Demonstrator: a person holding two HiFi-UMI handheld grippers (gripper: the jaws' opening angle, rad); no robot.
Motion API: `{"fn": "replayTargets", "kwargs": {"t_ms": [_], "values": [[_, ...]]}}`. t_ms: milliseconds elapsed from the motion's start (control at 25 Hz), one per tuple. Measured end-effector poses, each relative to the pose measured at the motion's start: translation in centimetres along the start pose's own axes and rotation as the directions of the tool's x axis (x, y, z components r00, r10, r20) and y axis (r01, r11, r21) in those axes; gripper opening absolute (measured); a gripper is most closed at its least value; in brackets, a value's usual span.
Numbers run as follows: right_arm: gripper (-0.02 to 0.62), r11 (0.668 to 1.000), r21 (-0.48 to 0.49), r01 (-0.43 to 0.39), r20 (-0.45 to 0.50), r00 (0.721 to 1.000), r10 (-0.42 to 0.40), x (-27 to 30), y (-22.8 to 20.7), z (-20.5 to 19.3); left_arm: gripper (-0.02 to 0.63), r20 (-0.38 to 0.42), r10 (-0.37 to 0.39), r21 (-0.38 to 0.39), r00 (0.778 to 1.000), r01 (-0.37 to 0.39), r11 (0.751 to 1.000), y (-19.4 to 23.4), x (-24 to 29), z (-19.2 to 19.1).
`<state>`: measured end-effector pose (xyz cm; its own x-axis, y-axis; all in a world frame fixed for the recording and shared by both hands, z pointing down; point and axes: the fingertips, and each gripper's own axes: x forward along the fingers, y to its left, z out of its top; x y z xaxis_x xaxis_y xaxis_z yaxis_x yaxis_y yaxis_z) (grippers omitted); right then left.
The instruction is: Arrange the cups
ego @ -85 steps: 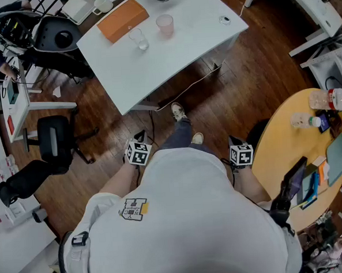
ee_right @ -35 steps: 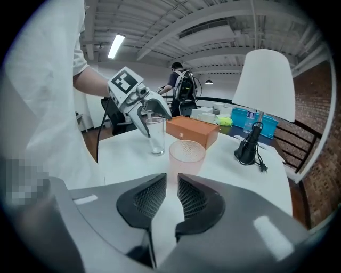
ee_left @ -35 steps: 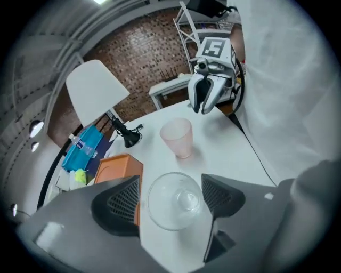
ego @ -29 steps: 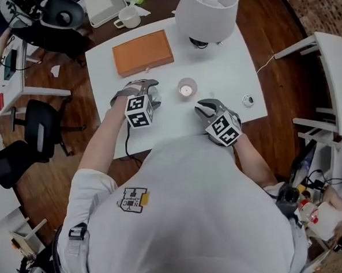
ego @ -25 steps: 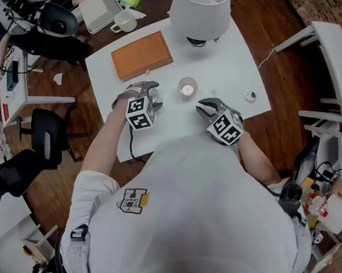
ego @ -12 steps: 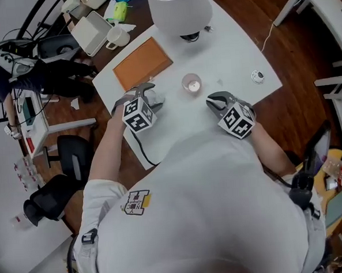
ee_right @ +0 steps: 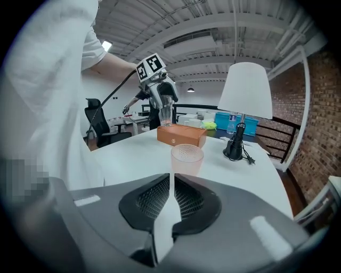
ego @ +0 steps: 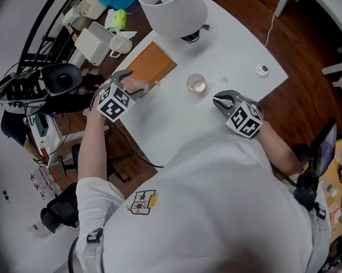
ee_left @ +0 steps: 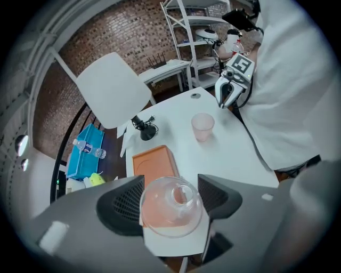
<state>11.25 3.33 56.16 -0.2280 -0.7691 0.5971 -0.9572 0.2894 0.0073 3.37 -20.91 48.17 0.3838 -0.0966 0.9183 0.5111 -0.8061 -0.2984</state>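
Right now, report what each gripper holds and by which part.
Left gripper: clear glass cup, clamped across its side walls. Right gripper: jaws just closing, shut on nothing; pink cup stands free ahead.

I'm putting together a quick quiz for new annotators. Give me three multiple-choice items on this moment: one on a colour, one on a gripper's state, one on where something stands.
1. The box is:
A. blue
B. orange
C. black

2. The left gripper is:
A. open, empty
B. shut on the clear cup
C. shut, empty

3. The pink cup stands:
A. on the white table
B. on the box
C. in the left gripper

Answers:
1 B: its top shows orange in the head view.
2 B: the cup sits between its jaws, held in the air.
3 A: it stands alone on the tabletop.
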Motion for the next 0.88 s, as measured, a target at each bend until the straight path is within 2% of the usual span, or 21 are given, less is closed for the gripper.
{"fn": "replayTargets", "kwargs": {"t_ms": [280, 560, 880], "values": [[0.025, 0.999, 0.031, 0.026, 0.002, 1.0, -0.026, -0.2, -0.3, -0.5, 0.316, -0.038, 0.028, -0.117, 0.999, -0.032, 0.993, 5.2, 0.4, -3.4], [0.021, 0.997, 0.065, 0.053, -0.015, 0.999, -0.052, -0.2, -0.7, -1.1, 0.316, -0.074, 0.031, -0.17, 0.997, -0.043, 0.985, 8.9, 2.7, -6.4], [0.021, 0.991, 0.109, 0.078, -0.027, 0.997, -0.075, -0.4, -0.8, -1.8, 0.316, -0.058, 0.008, -0.212, 0.998, -0.02, 0.977, 10.1, 4.8, -6.8]]}}
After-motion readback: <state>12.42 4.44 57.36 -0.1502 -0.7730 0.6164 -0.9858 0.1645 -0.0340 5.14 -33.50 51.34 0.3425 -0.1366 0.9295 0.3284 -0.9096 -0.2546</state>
